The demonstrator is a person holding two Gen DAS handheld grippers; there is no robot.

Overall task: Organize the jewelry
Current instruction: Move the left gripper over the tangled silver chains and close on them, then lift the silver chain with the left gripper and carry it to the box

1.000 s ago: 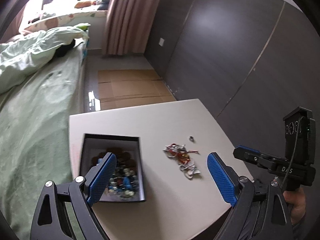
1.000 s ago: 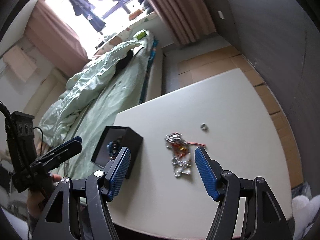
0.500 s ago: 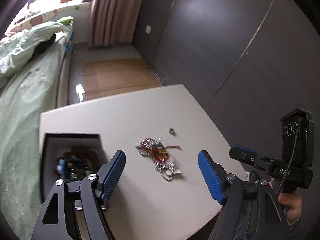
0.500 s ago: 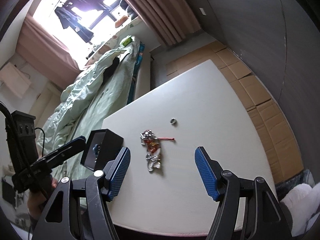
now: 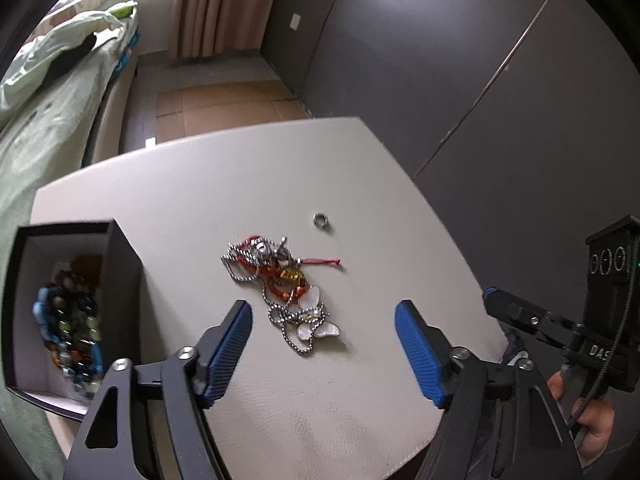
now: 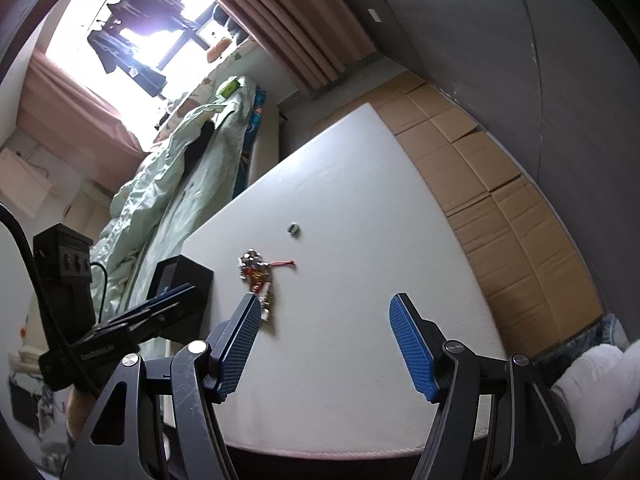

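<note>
Left gripper (image 5: 323,322) has shifted from the box (image 5: 120,280) to the necklace tangle (image 5: 280,284) at 12 o'clock; both grippers' jaws apart, pickup pending.

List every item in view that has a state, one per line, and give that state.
Left gripper: open, empty, above the table.
Right gripper: open, empty.
Black box: lid off, beaded jewelry inside.
Beaded jewelry: heaped in the box.
Jewelry pile: tangled, loose on the table.
Ring: alone on the table, apart from the pile.
Table: holds box, pile and ring.
</note>
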